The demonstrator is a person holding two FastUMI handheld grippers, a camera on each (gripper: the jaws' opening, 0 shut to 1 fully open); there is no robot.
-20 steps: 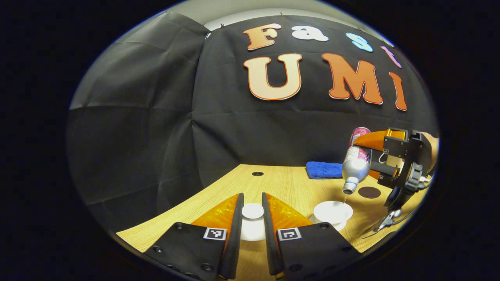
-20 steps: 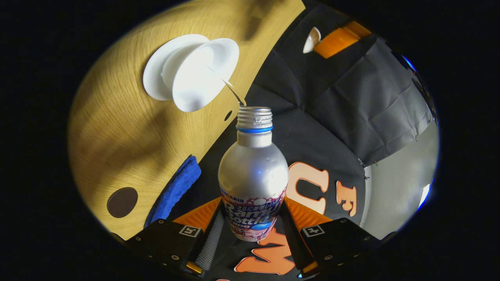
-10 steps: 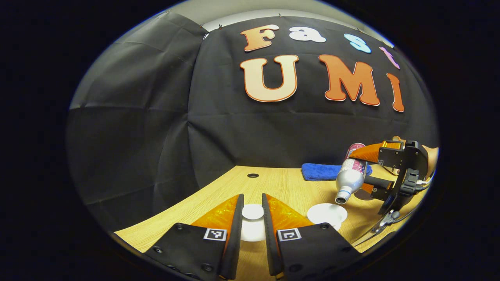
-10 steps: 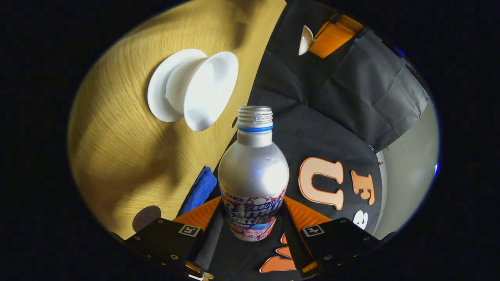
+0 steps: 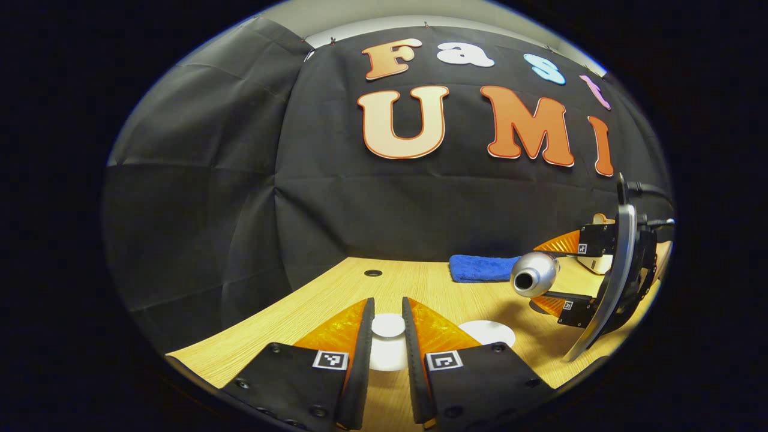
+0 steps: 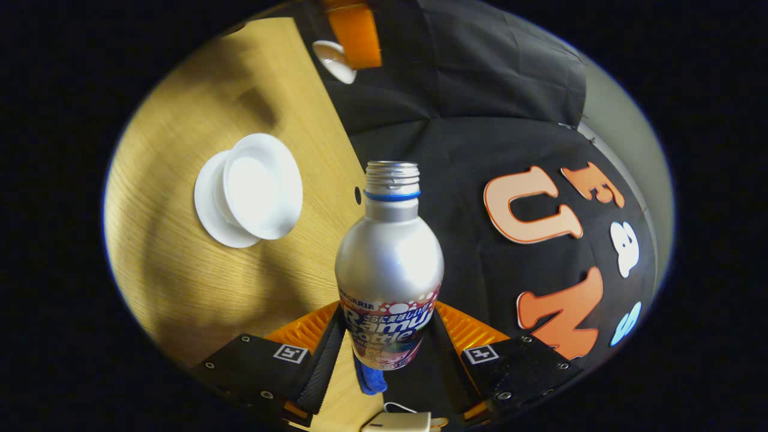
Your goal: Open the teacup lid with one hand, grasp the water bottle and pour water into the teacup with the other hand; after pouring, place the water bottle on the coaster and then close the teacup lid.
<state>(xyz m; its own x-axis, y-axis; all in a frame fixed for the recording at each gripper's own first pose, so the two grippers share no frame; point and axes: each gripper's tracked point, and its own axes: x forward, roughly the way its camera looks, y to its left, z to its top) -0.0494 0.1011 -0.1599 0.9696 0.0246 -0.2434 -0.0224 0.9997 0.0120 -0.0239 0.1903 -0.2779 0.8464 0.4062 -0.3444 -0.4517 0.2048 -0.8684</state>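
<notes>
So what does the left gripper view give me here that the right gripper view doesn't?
Left gripper view: the left gripper shut on the teacup lid up close, and the water bottle seen mouth end-on. Right gripper view: the right gripper clamping the bottle's labelled body, and the saucer under the open teacup. Both: bottle, teacup, lid, blue cloth, wooden table.

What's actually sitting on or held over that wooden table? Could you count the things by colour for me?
White: 3, the teacup, its saucer and the lid held in the left gripper.
Silver: 1, the water bottle held in the right gripper.
Blue: 1, the folded cloth.
Total: 5.
</notes>
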